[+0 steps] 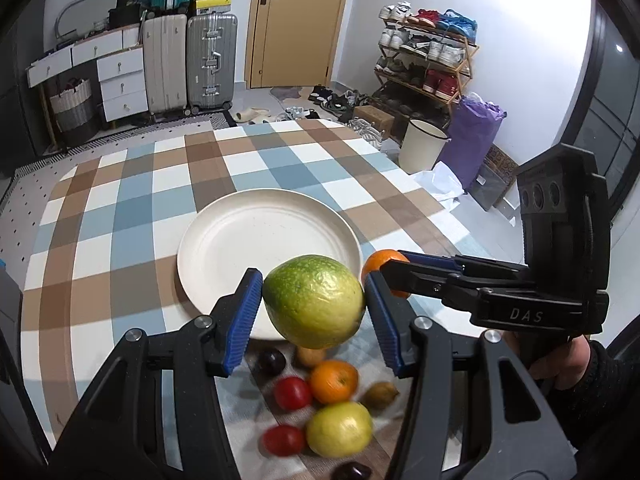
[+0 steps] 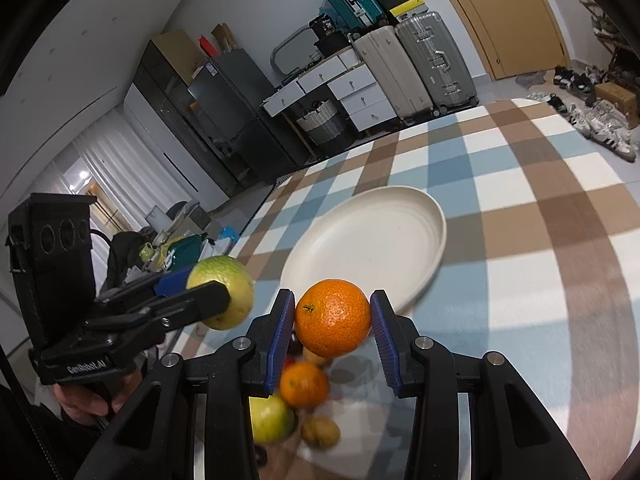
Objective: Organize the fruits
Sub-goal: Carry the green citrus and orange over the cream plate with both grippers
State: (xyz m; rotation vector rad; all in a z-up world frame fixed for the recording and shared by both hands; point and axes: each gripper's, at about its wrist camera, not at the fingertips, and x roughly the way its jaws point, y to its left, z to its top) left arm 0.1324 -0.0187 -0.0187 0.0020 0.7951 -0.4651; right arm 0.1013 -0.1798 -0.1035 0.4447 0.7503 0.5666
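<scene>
My left gripper (image 1: 314, 306) is shut on a large green fruit (image 1: 314, 302), held in the air over the near rim of the cream plate (image 1: 248, 236). In the right wrist view the same green fruit (image 2: 226, 296) hangs at the left in the left gripper (image 2: 200, 294). My right gripper (image 2: 332, 320) is shut on an orange (image 2: 332, 318) just short of the plate (image 2: 376, 244); the orange (image 1: 380, 266) also peeks out at the right in the left view. Below lie loose fruits: an orange (image 1: 334, 380), red fruits (image 1: 292, 394), a yellow-green fruit (image 1: 338, 428).
A checked cloth (image 1: 132, 208) covers the table, whose far and right edges drop to the floor. Suitcases (image 1: 188, 60), drawers and a shoe rack (image 1: 428, 56) stand beyond. A white bin (image 1: 422, 144) sits by the table's right corner. A hand (image 1: 568, 364) holds the right gripper.
</scene>
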